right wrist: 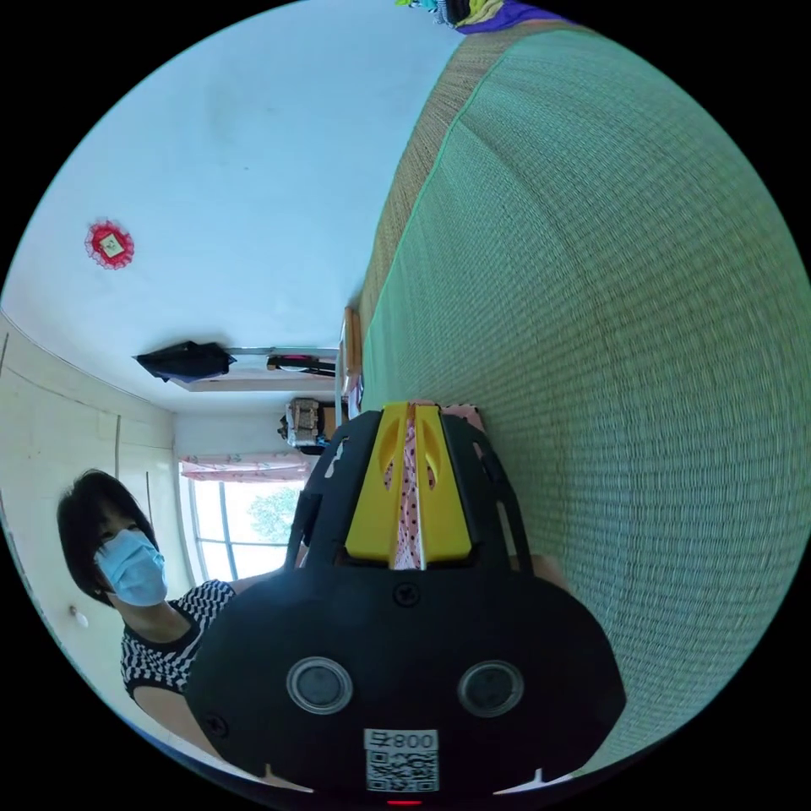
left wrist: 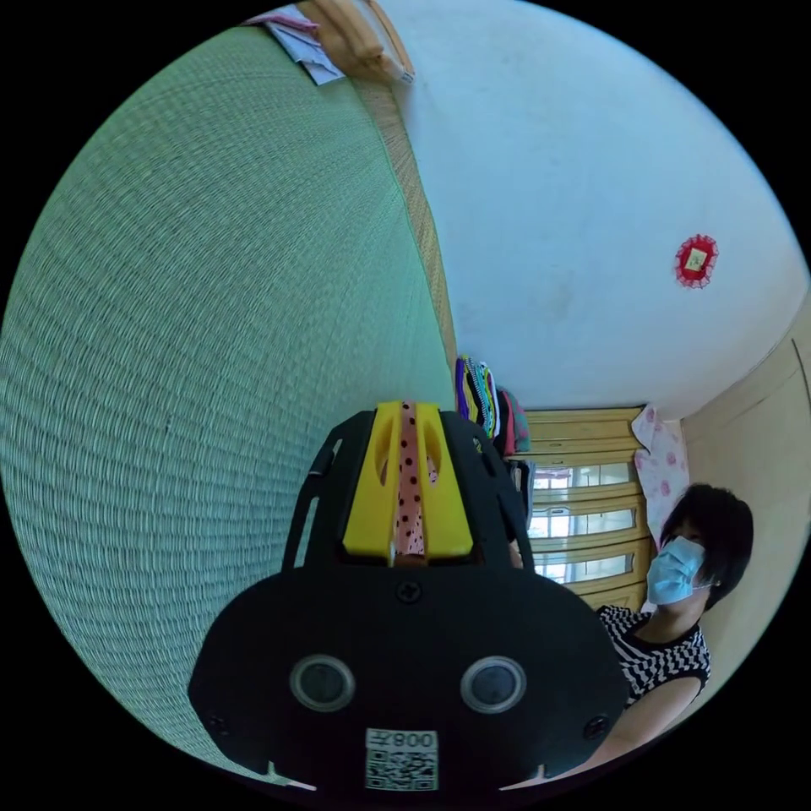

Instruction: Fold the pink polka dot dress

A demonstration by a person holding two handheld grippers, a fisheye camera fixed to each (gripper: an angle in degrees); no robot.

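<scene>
Left gripper view: the left claw (left wrist: 409, 422), two yellow jaws on a black body, was closed on a strip of the pink polka dot dress (left wrist: 410, 494), the fabric pinched flat between the jaws. Beside it lay the green woven mat (left wrist: 211, 338). A stack of coloured folded clothes (left wrist: 483, 404) sat at the mat's far edge, near a wooden cabinet (left wrist: 583, 507). A person in a checked top (left wrist: 655, 655) stood by.

Right gripper view: the right claw (right wrist: 410, 422) likewise was clamped on a pink dotted strip of the dress (right wrist: 409, 498), next to the same mat (right wrist: 608, 321). A window (right wrist: 245, 524) showed behind the person (right wrist: 169, 642).
</scene>
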